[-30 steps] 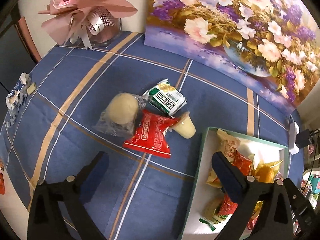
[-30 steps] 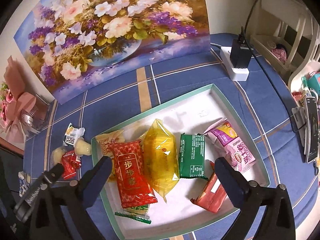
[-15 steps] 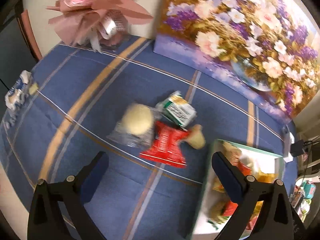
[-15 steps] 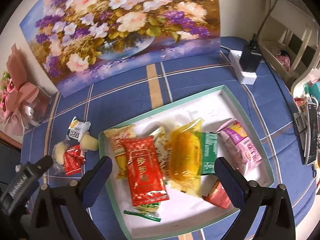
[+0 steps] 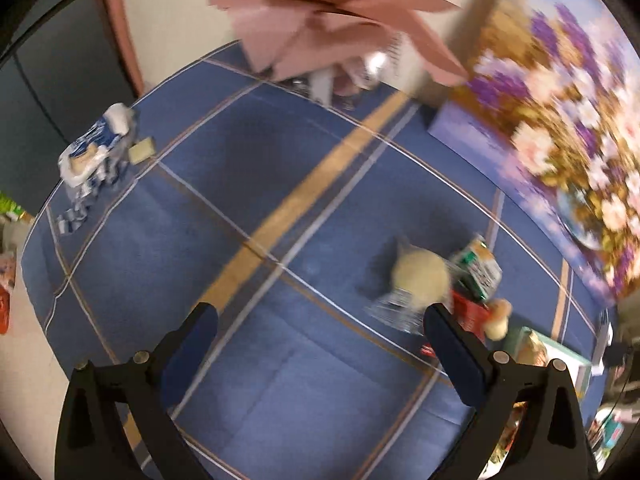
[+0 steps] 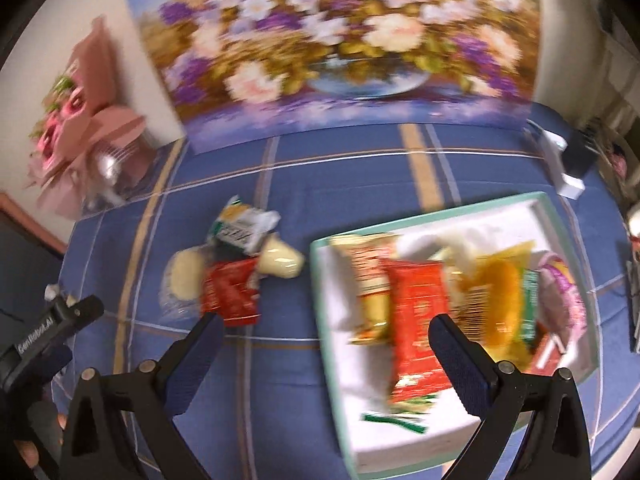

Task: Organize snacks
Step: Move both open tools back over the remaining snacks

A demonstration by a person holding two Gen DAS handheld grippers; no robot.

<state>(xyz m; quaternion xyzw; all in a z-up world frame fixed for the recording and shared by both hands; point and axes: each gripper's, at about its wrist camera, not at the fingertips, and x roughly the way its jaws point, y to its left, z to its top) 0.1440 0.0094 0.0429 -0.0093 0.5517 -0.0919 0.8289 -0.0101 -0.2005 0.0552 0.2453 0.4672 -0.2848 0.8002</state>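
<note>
1. Blue checked cloth covers the table in both views, and both views are smeared by motion blur, so the print on the wrappers cannot be read.
2. At the left edge of the right wrist view, the left gripper shows only as a black body cut off by the frame; in its own view the left gripper stands wide apart over bare cloth, holding nothing.
3. A pink bouquet stands at the back left, blurred.
4. A loose pile of snacks lies on the cloth left of the tray: a pale round bun in clear wrap, a red packet partly over it, a green-and-white packet behind, and a cream jelly cup on its side, near the tray.
5. The right gripper is spread open and empty above the tray's left edge.
6. The tray, rimmed in pale green, holds a red packet, a yellow bag and others that overlap and blur together; its near corner is hidden behind the right finger.
7. A flower painting leans at the back.
</note>
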